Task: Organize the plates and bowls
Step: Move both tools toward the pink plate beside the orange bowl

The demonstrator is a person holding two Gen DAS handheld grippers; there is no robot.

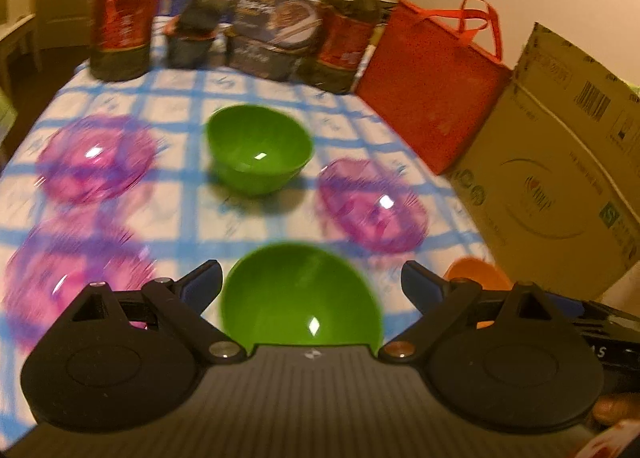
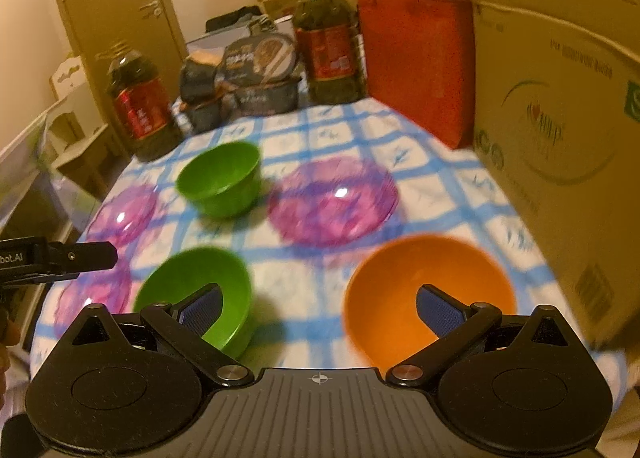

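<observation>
The green bowls (image 2: pixel 218 177) (image 1: pixel 300 298) and the orange bowl (image 2: pixel 430 298) look like smooth opaque plastic, glossy enough to catch a highlight. The purple plates (image 2: pixel 332 201) (image 1: pixel 96 157) are see-through plastic, shiny, with a ribbed or textured surface. The tablecloth (image 2: pixel 452 193) is a matt blue-checked sheet. By its right edge stand a matt corrugated cardboard box (image 2: pixel 560 105) and a red fabric bag (image 2: pixel 416 57). The jars (image 2: pixel 330 45) at the far edge are clear and glossy with paper-looking labels.

A table with a blue-checked tablecloth (image 2: pixel 440 193) holds two green bowls (image 2: pixel 220 177), an orange bowl (image 2: pixel 400 270) and purple plates (image 2: pixel 332 201). Jars (image 2: pixel 328 45), an orange bag (image 2: pixel 416 41) and a cardboard box (image 2: pixel 560 97) line its edges.
</observation>
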